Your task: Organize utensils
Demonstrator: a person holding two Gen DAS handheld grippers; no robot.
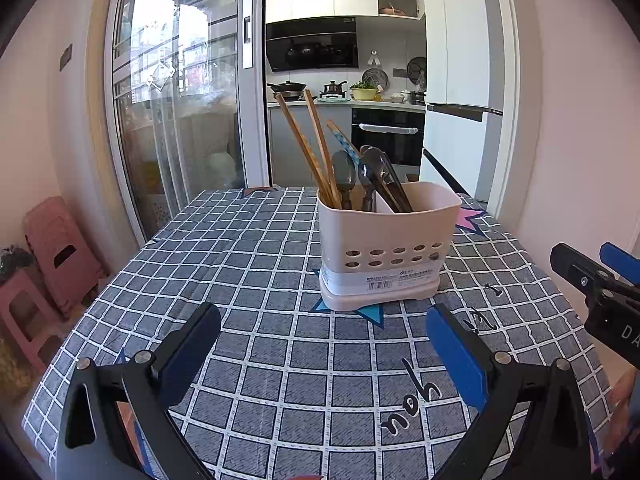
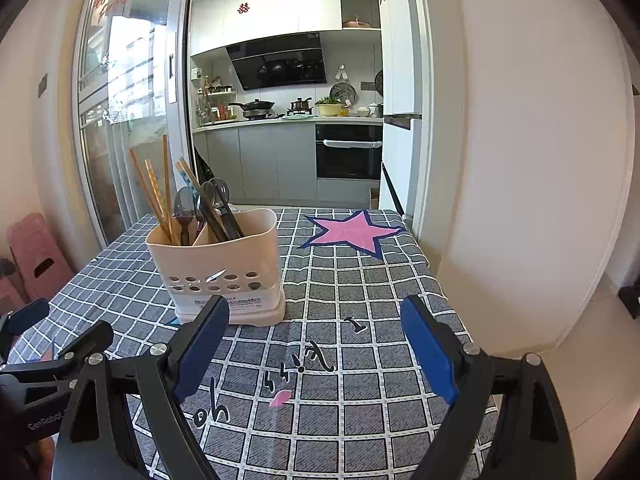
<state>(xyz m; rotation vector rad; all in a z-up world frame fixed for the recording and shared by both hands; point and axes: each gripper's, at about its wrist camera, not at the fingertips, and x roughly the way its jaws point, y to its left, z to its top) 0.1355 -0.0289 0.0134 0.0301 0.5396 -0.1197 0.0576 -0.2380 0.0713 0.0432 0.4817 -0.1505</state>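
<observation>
A cream plastic utensil holder (image 1: 386, 244) stands on the checked tablecloth (image 1: 260, 344). It holds wooden chopsticks (image 1: 304, 148) in its left part and dark spoons (image 1: 370, 176) in the middle. It also shows in the right wrist view (image 2: 222, 264), with chopsticks (image 2: 156, 188) and spoons (image 2: 208, 208). My left gripper (image 1: 324, 356) is open and empty, just in front of the holder. My right gripper (image 2: 316, 352) is open and empty, to the right of the holder. The right gripper shows at the right edge of the left wrist view (image 1: 600, 280).
The table's far right corner bears a pink star (image 2: 352, 232). Pink stools (image 1: 56, 256) stand to the left of the table. A sliding glass door (image 1: 176, 92) and a kitchen (image 1: 344, 92) lie beyond. A white wall (image 2: 532, 160) is on the right.
</observation>
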